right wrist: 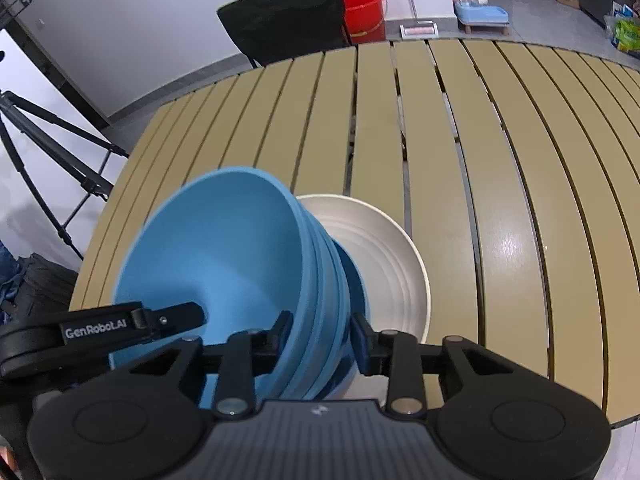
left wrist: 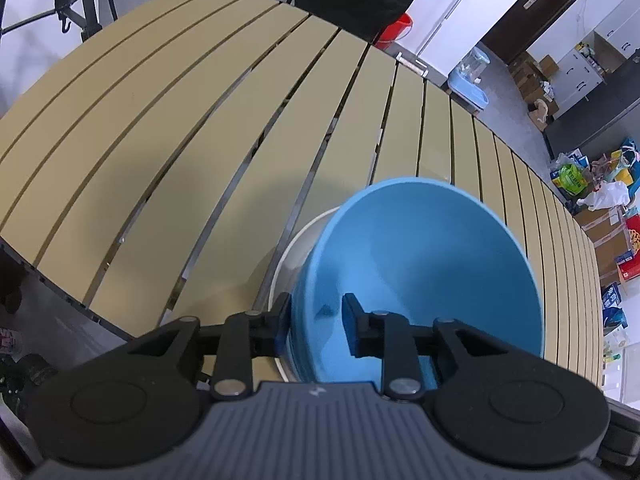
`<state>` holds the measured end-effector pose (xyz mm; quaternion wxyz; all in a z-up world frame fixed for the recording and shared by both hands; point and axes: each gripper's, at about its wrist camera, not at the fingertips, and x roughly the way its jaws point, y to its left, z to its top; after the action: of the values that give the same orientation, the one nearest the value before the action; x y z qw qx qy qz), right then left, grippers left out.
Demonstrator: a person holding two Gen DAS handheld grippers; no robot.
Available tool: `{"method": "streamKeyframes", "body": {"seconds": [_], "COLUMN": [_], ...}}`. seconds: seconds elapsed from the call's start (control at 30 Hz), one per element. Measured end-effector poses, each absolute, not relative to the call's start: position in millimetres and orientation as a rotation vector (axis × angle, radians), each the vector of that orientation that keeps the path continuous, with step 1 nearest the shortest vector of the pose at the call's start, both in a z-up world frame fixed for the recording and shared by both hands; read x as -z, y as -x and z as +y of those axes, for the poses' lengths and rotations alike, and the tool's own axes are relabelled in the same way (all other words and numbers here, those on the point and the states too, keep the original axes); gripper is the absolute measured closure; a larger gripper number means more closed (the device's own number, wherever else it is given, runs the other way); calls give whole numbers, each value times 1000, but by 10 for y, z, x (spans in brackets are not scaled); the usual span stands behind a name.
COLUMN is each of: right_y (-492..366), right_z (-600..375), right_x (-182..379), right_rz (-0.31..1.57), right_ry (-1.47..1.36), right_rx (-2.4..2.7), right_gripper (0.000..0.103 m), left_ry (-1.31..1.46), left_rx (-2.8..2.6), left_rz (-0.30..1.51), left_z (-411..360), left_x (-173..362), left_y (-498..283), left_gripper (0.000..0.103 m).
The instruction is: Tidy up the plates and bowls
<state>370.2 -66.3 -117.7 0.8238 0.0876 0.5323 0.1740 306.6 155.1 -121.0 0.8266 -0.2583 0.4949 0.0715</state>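
Left gripper (left wrist: 316,322) straddles the near wall of the blue bowl stack (left wrist: 420,264), one finger outside, one inside. There's a visible gap at the inner pad, so it looks released, not clamping. Right gripper (right wrist: 320,338) straddles the opposite rim of the stack (right wrist: 224,256) the same way, pads apart from the wall, also loose. The stack sits tilted on the cream plate (right wrist: 384,256), mid-counter (right wrist: 500,160). Step, my read: bowls just nested onto the plate, letting go. Next: widen both, back off straight without dragging the rim, or the stack tips.
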Motion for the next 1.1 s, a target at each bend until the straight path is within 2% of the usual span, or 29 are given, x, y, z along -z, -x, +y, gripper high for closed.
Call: {"method": "streamKeyframes", "body": {"seconds": [0.2, 0.33, 0.43, 0.5, 0.57, 0.63, 0.77, 0.8, 0.87, 1.1], "right_y": [-3653, -3607, -3531, -3453, -3369, -3267, -3030, -2969, -2815, -2195], "right_z": [-668, -727, -813, -853, -919, -983, -1134, -1165, -1225, -1498], "right_x": [1100, 1055, 955, 879, 800, 734, 631, 609, 556, 433], "right_rz": [1108, 1090, 1050, 1015, 970, 929, 854, 841, 811, 697], "right_ry": [-166, -177, -187, -186, -194, -204, -206, -201, -188, -160], "right_rx": [-374, -367, -371, -373, -382, -397, -415, -418, -421, -417], "right_gripper": [64, 53, 45, 36, 22, 18, 0, 0, 0, 0], "left_ry": [543, 531, 513, 484, 457, 434, 357, 332, 282, 189], "left_rx": [-147, -156, -168, -185, -193, -197, -210, -215, -222, -204], "left_rz": [1022, 996, 960, 923, 886, 849, 760, 727, 659, 522], "left_z": [1552, 1563, 1573, 1562, 1544, 1519, 1423, 1385, 1295, 1000], "left_x": [1142, 1059, 961, 882, 794, 719, 550, 500, 403, 175], "left_y": [-3027, -2972, -2877, -2792, -2684, -2568, -2295, -2201, -2005, -1353], "left_gripper": [65, 59, 49, 40, 30, 24, 9, 3, 0, 0]}}
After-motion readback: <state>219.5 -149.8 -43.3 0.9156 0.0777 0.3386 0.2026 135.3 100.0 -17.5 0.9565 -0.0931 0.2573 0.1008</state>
